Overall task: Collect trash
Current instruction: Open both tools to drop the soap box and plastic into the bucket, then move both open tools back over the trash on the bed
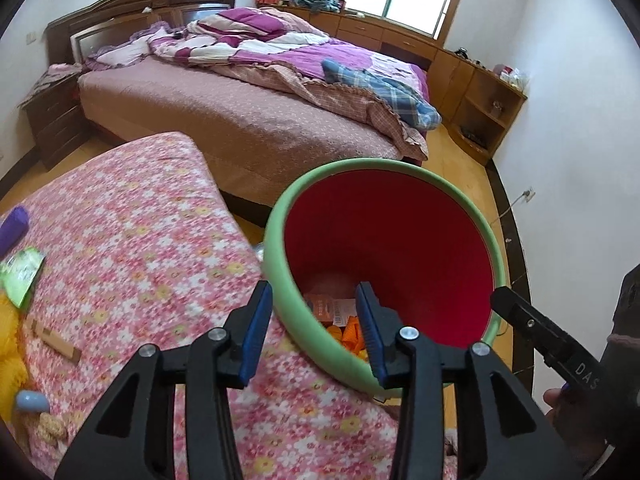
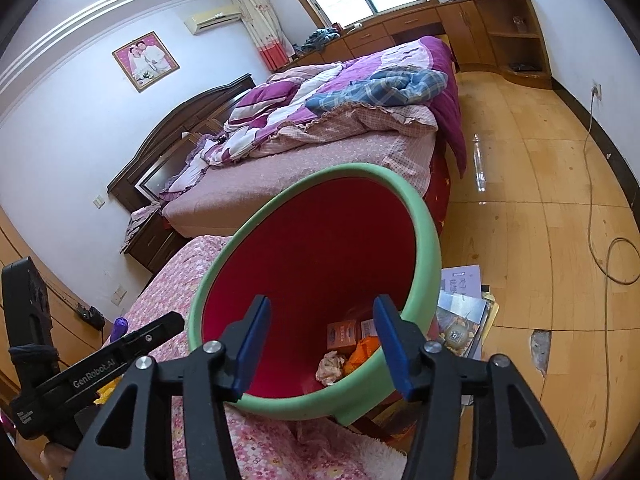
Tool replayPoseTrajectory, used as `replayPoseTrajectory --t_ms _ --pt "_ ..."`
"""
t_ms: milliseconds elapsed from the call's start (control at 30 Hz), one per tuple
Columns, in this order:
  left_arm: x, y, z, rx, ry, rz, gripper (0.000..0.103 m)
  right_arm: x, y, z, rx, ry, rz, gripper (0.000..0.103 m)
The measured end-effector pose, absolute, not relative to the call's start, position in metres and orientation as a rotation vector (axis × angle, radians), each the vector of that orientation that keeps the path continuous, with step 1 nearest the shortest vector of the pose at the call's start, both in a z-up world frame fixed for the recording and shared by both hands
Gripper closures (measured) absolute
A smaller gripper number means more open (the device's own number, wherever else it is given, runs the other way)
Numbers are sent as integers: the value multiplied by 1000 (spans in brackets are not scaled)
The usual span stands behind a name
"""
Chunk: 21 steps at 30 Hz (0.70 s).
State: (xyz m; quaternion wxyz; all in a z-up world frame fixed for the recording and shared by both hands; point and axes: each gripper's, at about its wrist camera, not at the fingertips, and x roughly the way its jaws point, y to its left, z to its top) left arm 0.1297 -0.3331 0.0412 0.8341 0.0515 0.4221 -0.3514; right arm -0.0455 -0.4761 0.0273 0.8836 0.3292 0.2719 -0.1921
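A trash bin with a green rim and a red inside stands against a surface under a pink floral cover. At its bottom lie orange boxes, an orange wrapper and a crumpled tissue. My left gripper is open above the bin's near rim, which passes between its fingers without the pads pressing on it. My right gripper is open over the bin's mouth, holding nothing. On the cover to the left lie a green packet, a purple item and a brown strip.
A large bed with a purple quilt stands behind the bin. Magazines lie on the wooden floor right of the bin, and a cable trails across it. Cabinets line the far wall. A yellow object sits at the cover's left edge.
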Motion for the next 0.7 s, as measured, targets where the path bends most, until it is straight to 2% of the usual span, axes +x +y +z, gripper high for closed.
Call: replayPoseTrajectory --t_ms 200,700 --pt "127 -302 47 63 906 -711 60 -48 -462 38 660 551 -388 42" --pt "132 -200 70 -36 857 -536 57 -40 -400 57 587 579 -279 39"
